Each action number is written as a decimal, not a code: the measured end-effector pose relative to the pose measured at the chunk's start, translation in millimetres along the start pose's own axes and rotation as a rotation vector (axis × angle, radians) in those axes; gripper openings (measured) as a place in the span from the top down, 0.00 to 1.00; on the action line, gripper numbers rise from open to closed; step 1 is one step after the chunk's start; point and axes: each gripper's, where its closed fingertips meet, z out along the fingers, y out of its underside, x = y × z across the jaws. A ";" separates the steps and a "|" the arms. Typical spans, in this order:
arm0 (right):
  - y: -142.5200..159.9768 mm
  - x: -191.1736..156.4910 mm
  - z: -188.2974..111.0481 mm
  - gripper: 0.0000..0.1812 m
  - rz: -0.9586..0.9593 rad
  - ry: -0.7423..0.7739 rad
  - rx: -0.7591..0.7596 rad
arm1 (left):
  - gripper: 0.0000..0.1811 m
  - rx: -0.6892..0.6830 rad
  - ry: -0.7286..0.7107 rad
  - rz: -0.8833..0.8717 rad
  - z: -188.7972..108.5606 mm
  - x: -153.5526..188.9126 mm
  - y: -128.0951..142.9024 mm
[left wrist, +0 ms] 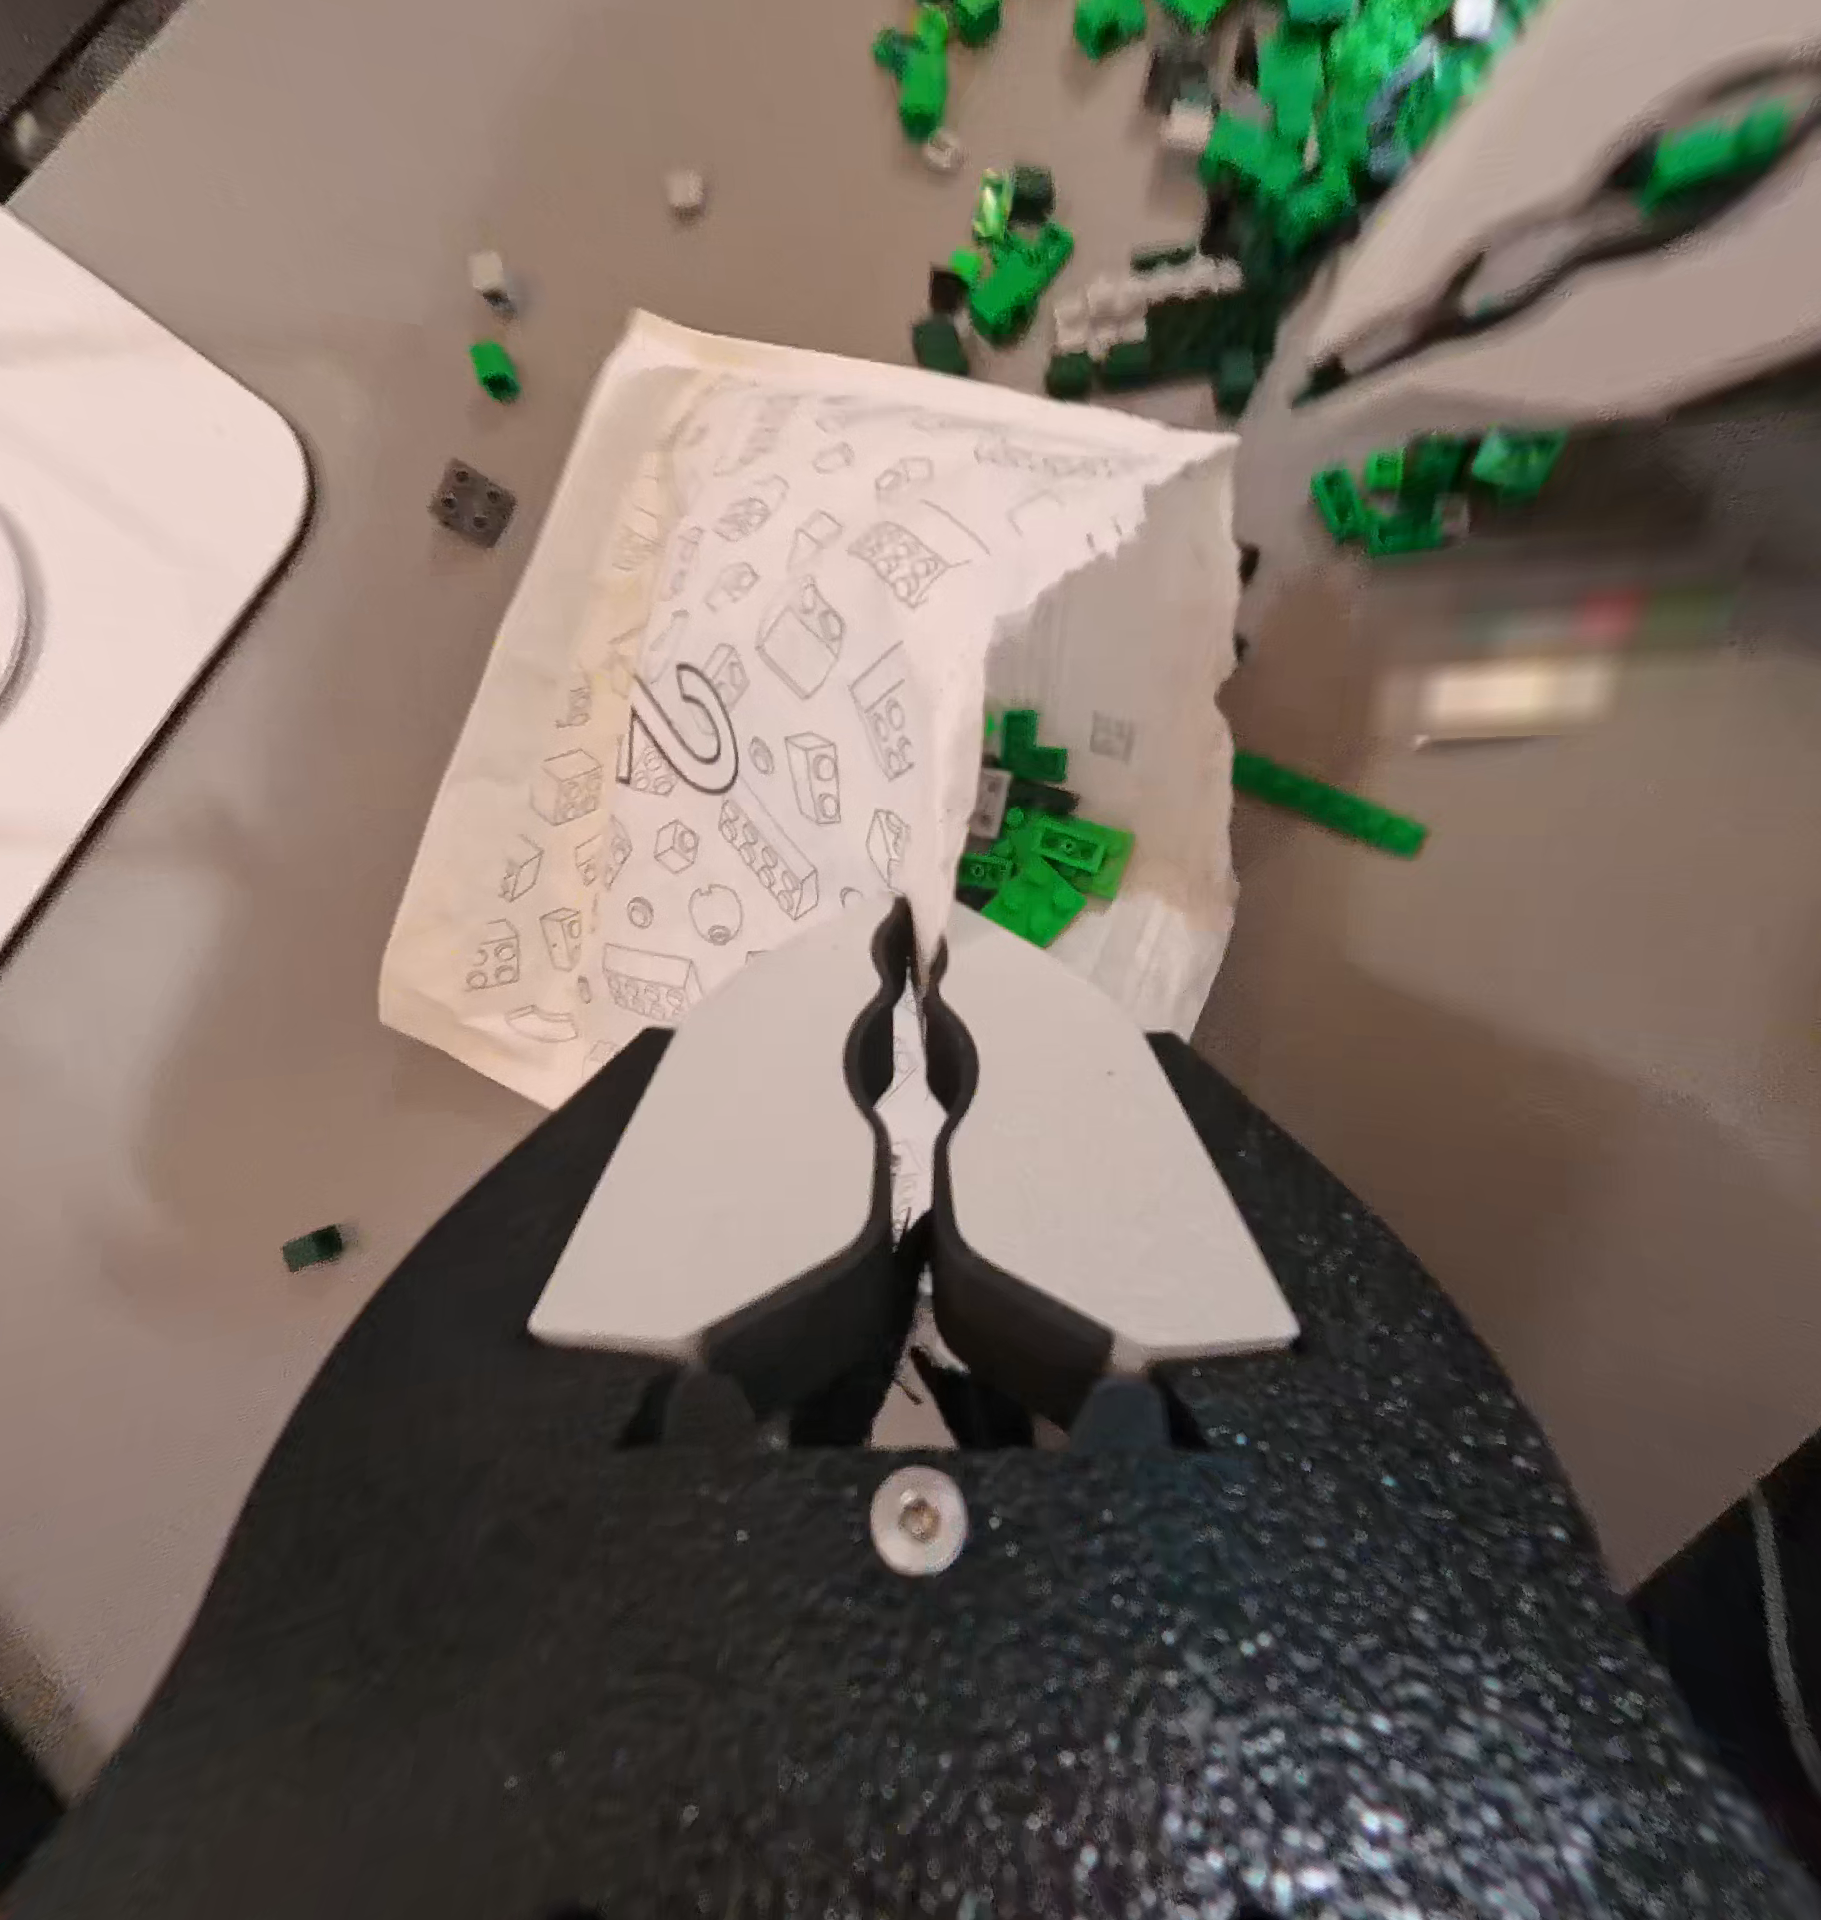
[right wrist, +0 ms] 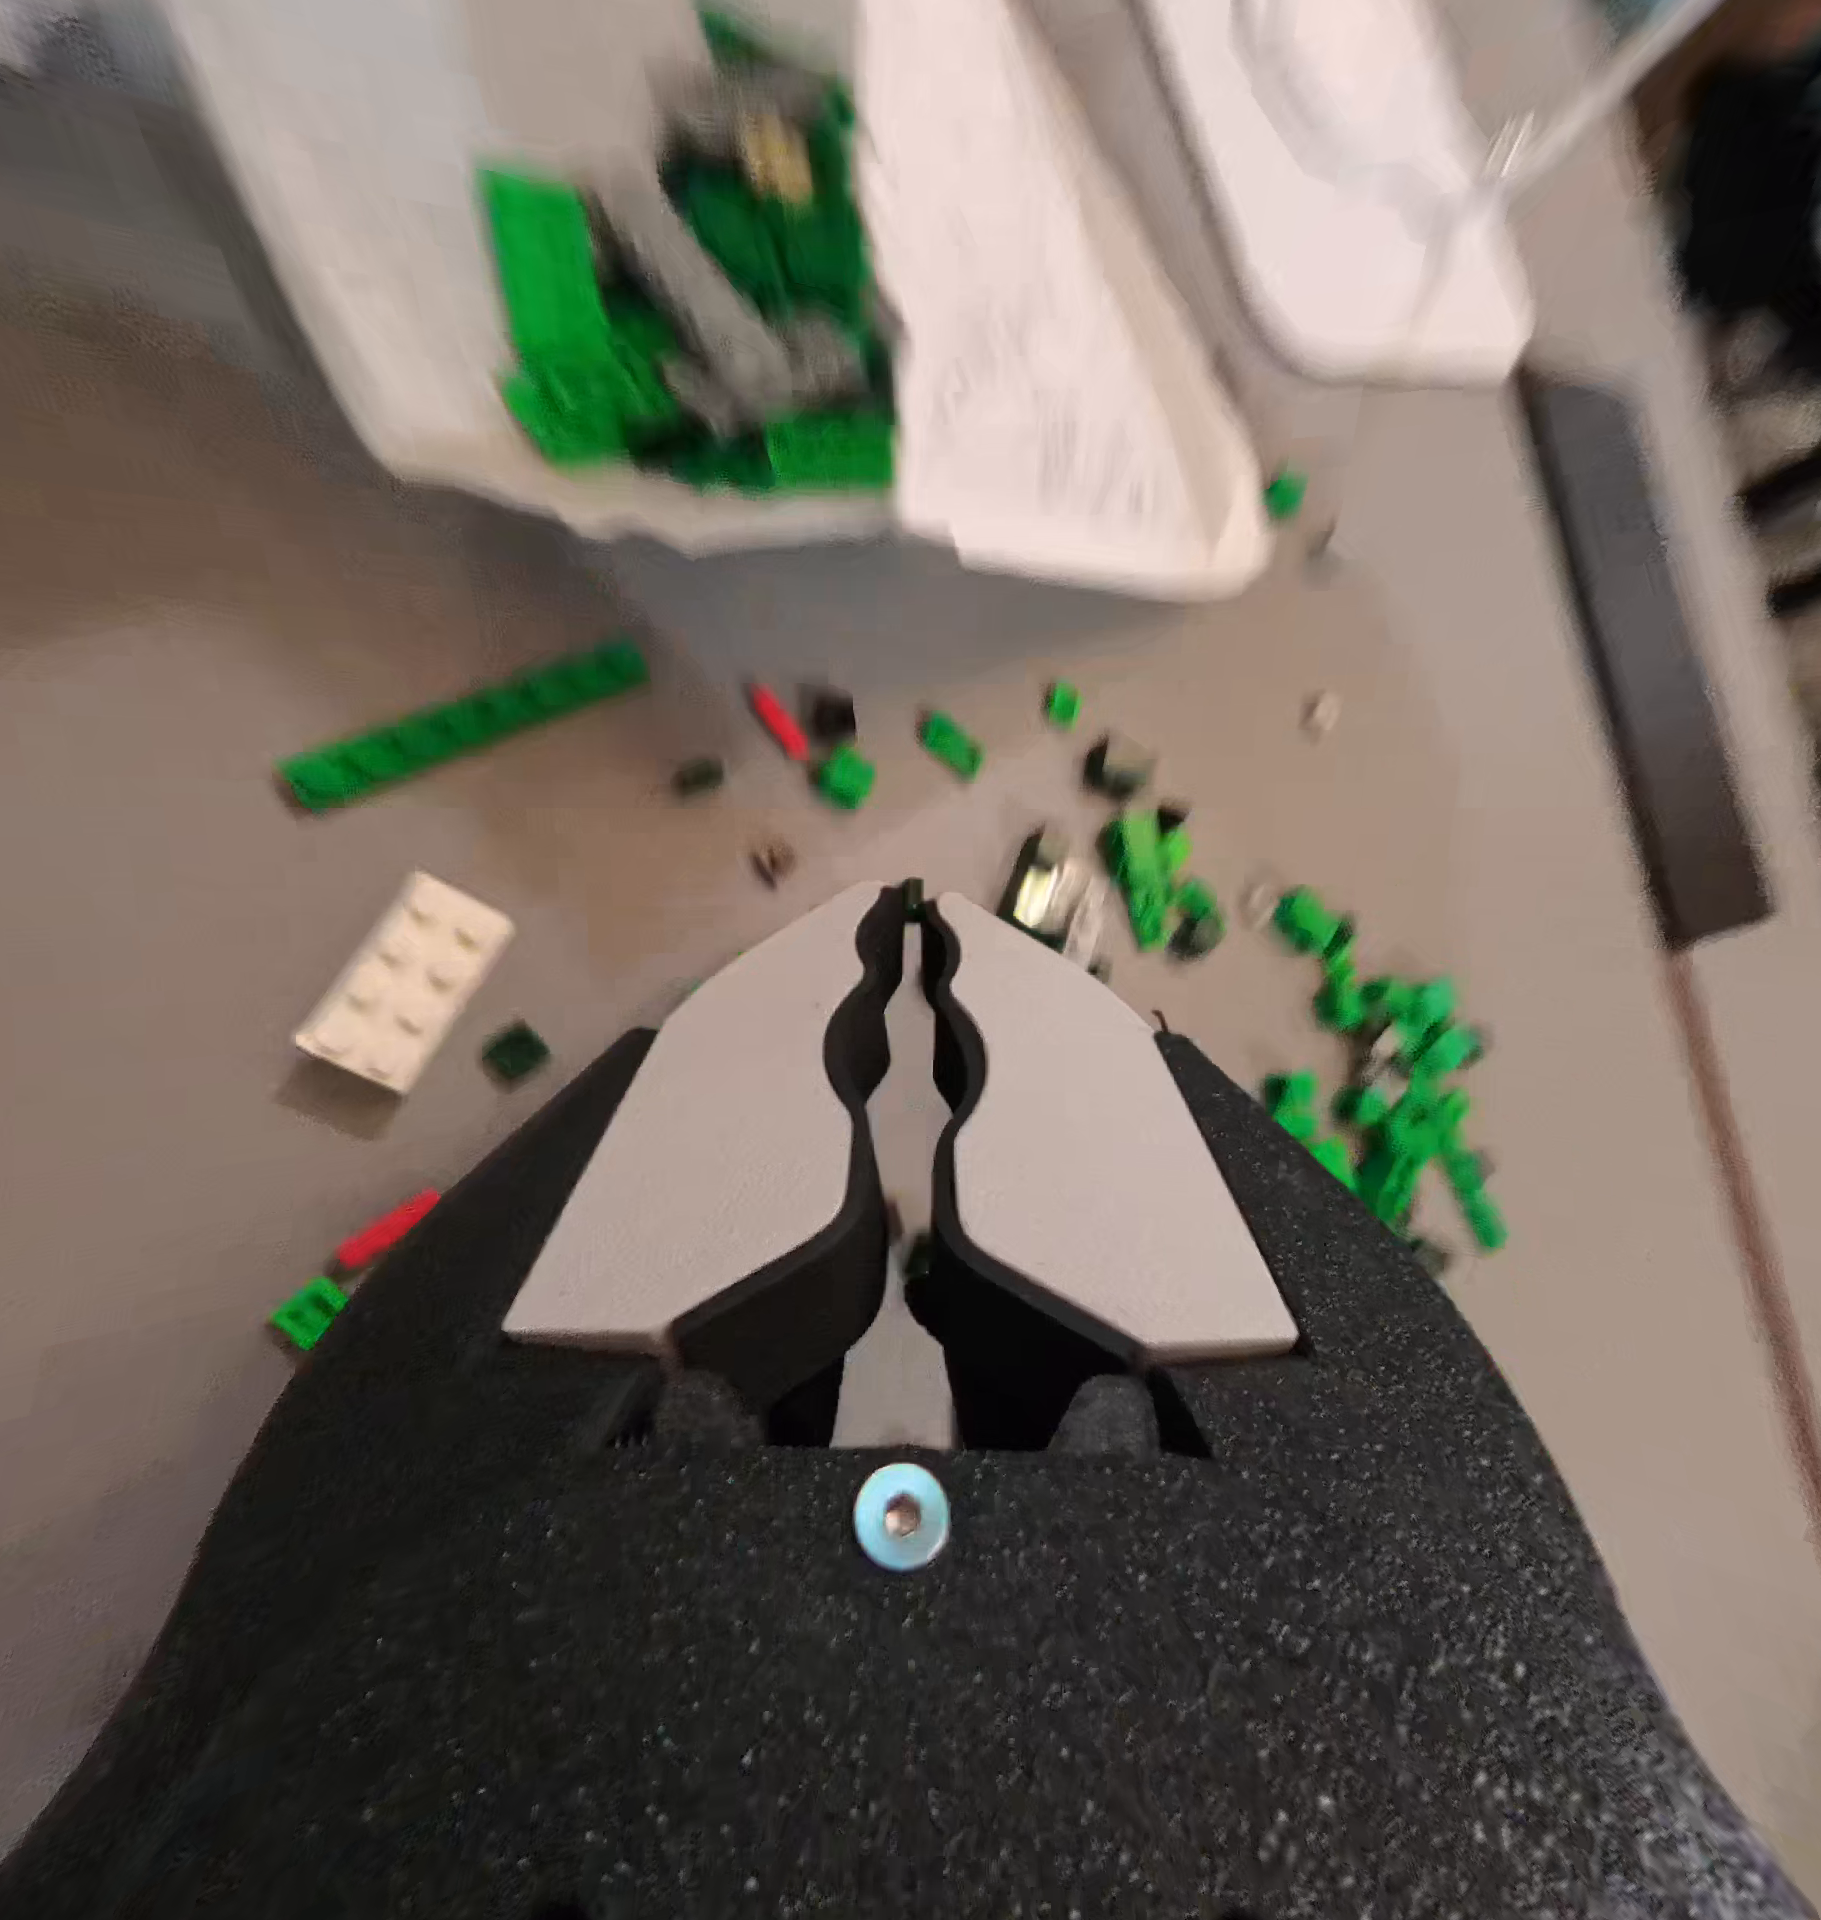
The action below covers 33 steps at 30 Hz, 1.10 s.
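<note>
My left gripper (left wrist: 911,925) is shut on the torn edge of a white paper bag (left wrist: 781,675) printed with brick drawings, held over the grey table (left wrist: 262,935). The bag gapes open on the right, with green bricks (left wrist: 1041,831) lying inside. My right gripper (right wrist: 914,904) is closed, with what looks like a small dark green piece (right wrist: 912,889) pinched at its tips, above scattered bricks. It also shows blurred in the left wrist view (left wrist: 1321,364), right of the bag. The bag (right wrist: 1041,312) appears blurred in the right wrist view.
A heap of green bricks (left wrist: 1280,156) lies beyond the bag. A long green plate (right wrist: 459,722), a white studded plate (right wrist: 407,982), red pieces (right wrist: 778,719) and loose green bricks (right wrist: 1405,1091) lie around the right gripper. A white rounded object (left wrist: 106,520) sits at left.
</note>
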 end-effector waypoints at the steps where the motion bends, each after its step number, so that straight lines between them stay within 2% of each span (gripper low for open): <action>1: -23.6 -2.5 -8.2 0.99 -0.062 0.028 0.094 | 1.00 0.023 -0.006 -0.048 -2.2 -2.2 -4.0; 3: -68.8 -13.0 -22.8 0.99 -0.173 0.079 0.257 | 1.00 0.056 0.003 -0.121 -5.1 -3.6 -9.0; 5: -93.9 -20.3 -22.9 0.98 -0.238 0.134 0.290 | 1.00 0.069 0.023 -0.150 -6.0 -1.5 -10.9; 9: -98.6 -16.3 2.3 0.96 -0.338 0.282 0.155 | 1.00 0.079 0.035 -0.159 -7.8 2.1 -13.6; 11: -103.8 -16.2 6.7 0.95 -0.373 0.334 0.183 | 1.00 0.087 0.036 -0.159 -8.6 3.0 -15.2; 13: -105.0 -20.9 8.4 0.91 -0.341 0.293 0.208 | 1.00 0.090 0.036 -0.155 -8.6 3.4 -16.1; 15: -102.0 -20.4 5.9 0.85 -0.274 0.249 0.228 | 1.00 0.089 0.029 -0.153 -8.4 2.7 -16.1; 18: -91.7 -13.0 -11.4 0.90 -0.154 0.182 0.283 | 1.00 0.073 -0.024 -0.151 -8.3 -5.7 -12.8; 20: -70.9 -11.7 -20.9 0.94 -0.032 0.068 0.267 | 1.00 0.061 -0.061 -0.153 -8.9 -12.8 -9.5; 23: -26.4 -22.6 -18.4 0.94 0.143 -0.141 0.127 | 1.00 0.065 -0.070 -0.165 -9.8 -17.7 -7.8; 26: 5.2 -41.1 -9.1 0.97 0.193 -0.281 -0.012 | 1.00 0.059 -0.072 -0.158 -9.4 -18.6 -6.5; 29: 12.2 -45.8 -0.2 0.96 0.195 -0.298 -0.054 | 1.00 0.051 -0.067 -0.139 -7.3 -16.4 -6.3; 33: 1.6 -44.9 13.7 0.91 0.202 -0.282 -0.021 | 1.00 0.042 -0.057 -0.116 -4.2 -12.0 -7.2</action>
